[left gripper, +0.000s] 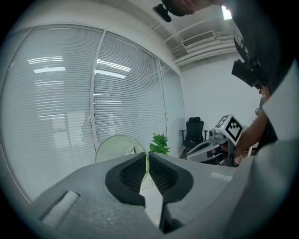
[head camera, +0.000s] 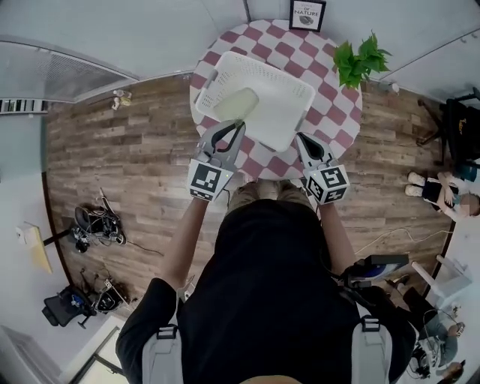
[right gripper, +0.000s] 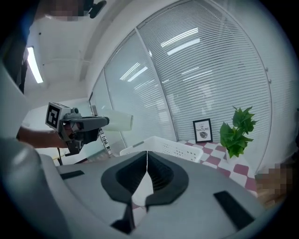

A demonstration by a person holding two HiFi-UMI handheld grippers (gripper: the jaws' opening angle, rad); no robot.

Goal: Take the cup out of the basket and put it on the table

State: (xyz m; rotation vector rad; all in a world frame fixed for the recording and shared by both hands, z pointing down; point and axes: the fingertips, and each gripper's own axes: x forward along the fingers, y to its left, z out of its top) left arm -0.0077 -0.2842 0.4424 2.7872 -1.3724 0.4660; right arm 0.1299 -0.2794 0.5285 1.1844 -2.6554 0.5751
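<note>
My left gripper point(head camera: 234, 124) is shut on the rim of a pale green cup point(head camera: 236, 104). In the head view the cup hangs over the left half of the white basket point(head camera: 289, 96). In the left gripper view the cup point(left gripper: 117, 147) shows as a round green disc just past the jaws, its wall pinched between them at my left gripper point(left gripper: 147, 158). The right gripper view shows the cup point(right gripper: 116, 120) held on its side, clear above the basket point(right gripper: 163, 145). My right gripper point(head camera: 303, 138) is at the basket's near right corner, shut with nothing in it, also seen in its own view point(right gripper: 147, 156).
The basket stands on a round table with a red-and-white checked cloth point(head camera: 334, 101). A potted plant point(head camera: 358, 60) and a framed picture point(head camera: 307, 13) stand at the table's far edge. Cables and gear point(head camera: 97, 223) lie on the wooden floor at left.
</note>
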